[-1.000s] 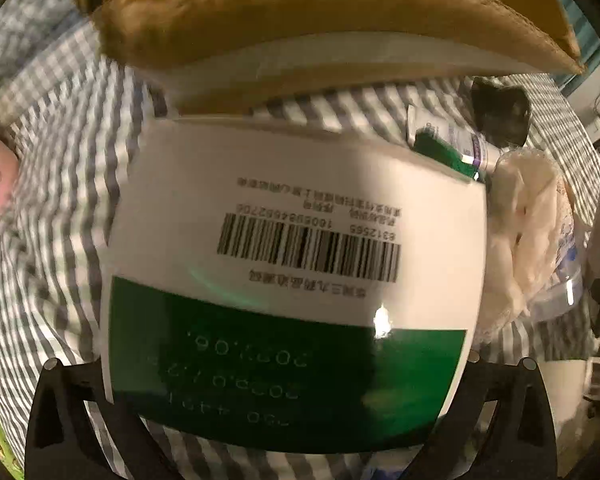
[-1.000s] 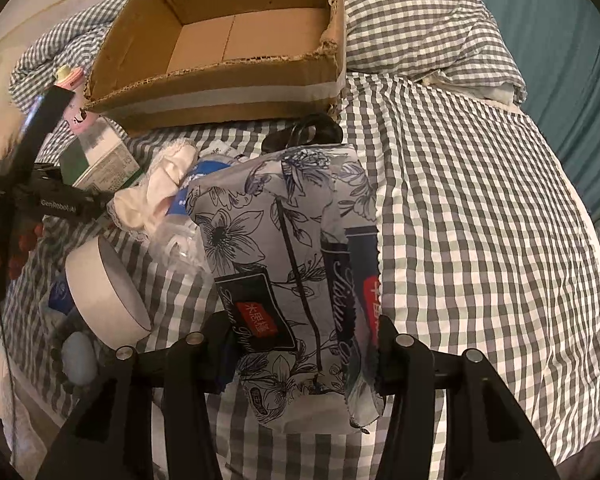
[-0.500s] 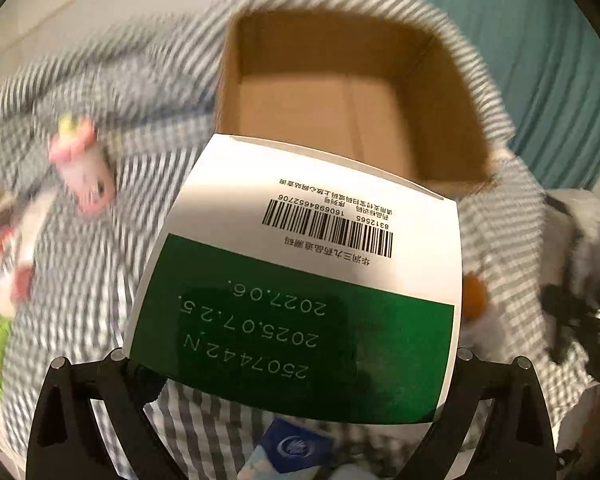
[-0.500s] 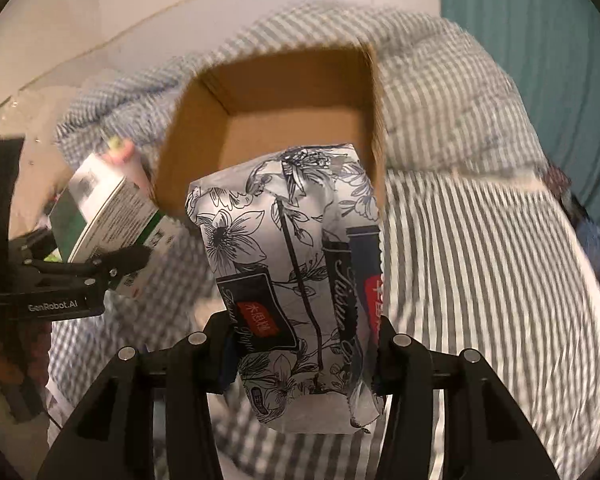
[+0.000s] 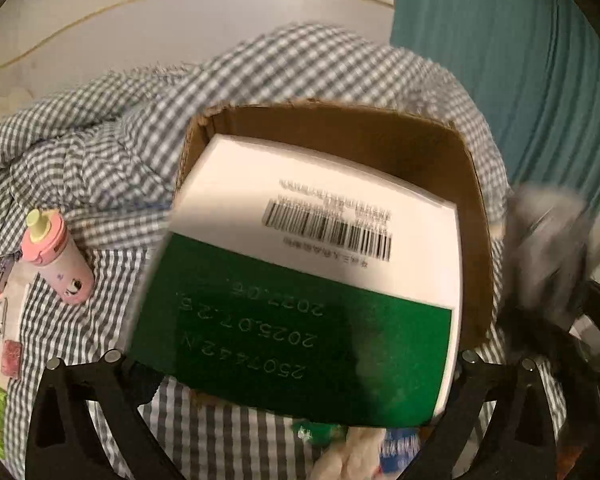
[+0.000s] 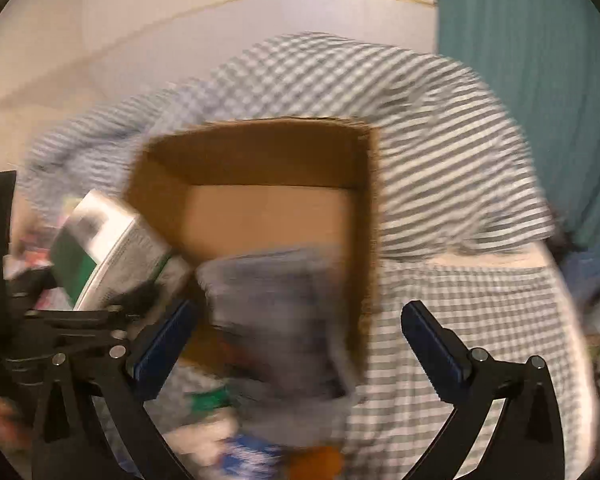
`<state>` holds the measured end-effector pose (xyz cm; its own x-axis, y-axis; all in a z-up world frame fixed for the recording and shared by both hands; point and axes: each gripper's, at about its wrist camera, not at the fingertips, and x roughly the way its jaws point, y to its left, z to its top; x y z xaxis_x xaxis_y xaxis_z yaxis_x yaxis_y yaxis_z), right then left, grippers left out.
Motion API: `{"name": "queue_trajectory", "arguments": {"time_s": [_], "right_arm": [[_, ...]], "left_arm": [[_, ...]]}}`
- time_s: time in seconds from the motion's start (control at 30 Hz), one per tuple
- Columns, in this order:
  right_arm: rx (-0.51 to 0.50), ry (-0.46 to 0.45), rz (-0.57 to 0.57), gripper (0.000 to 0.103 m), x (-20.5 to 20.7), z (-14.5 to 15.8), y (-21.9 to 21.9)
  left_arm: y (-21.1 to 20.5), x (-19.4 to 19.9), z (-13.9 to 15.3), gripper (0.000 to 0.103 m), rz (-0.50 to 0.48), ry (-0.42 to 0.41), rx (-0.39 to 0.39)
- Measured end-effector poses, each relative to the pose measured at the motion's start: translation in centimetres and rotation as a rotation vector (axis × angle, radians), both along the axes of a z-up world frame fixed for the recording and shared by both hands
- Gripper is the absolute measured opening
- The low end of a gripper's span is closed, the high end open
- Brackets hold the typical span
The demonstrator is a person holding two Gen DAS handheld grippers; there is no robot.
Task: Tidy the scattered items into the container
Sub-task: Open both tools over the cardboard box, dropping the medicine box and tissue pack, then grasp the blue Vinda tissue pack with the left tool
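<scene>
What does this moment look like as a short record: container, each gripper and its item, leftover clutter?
container: open brown cardboard box on grey checked bedding, floor bare
left gripper: clamped on green-and-white barcoded carton, held over box's near edge
right gripper: jaws opening, pads clear of blurred grey floral tissue pack, which is over the box's near wall
leftover: pink bottle with pale cap lying on bedding

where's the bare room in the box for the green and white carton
The cardboard box floor is bare from the back wall to mid-floor. The blurred tissue pack, free of the opening right jaws, fills the front. Crowded: bedding left of the box around the pink bottle. The green-and-white carton hangs at the box's left edge.
</scene>
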<state>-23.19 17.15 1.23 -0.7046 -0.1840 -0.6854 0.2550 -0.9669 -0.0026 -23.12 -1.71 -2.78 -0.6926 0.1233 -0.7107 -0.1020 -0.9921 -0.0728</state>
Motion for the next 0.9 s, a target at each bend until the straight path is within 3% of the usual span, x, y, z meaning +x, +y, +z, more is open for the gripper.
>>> {"name": "queue_trajectory", "arguments": {"time_s": [0.13,0.33,0.5,0.6,0.73,0.8,0.9], "right_arm": [[-0.092,0.019,0.034,0.103,0.7,1.7,1.2],[-0.113,0.056,-0.035,0.103,3.4,3.2,4.1],[-0.071,0.056,-0.050,0.103,8.2,3.2,6.2],[-0.040,0.034,-0.068,0.103,11.0,2.3,7.7],[-0.071,-0.040,-0.084,0.103,14.1,-0.9,9.8],[-0.070,-0.093,-0.081,0.096,15.4,-3.2,10.1],[-0.042,-0.188,-0.038,0.075,17.4,-7.0,9.5]], "left_arm": [[-0.6,-2.0,-1.5,0.103,0.067,-0.136,-0.045],[-0.9,-1.0,-0.7,0.103,0.066,-0.137,-0.064],[-1.1,3.7,0.4,0.103,0.065,-0.113,-0.076],[-1.9,6.9,0.3,0.103,0.072,-0.113,-0.071],[-2.7,11.3,-1.8,0.103,0.062,-0.142,-0.061],[-3.3,13.3,-3.7,0.103,0.068,-0.168,-0.053],[-4.4,15.6,-7.0,0.103,0.076,-0.230,-0.045]]}}
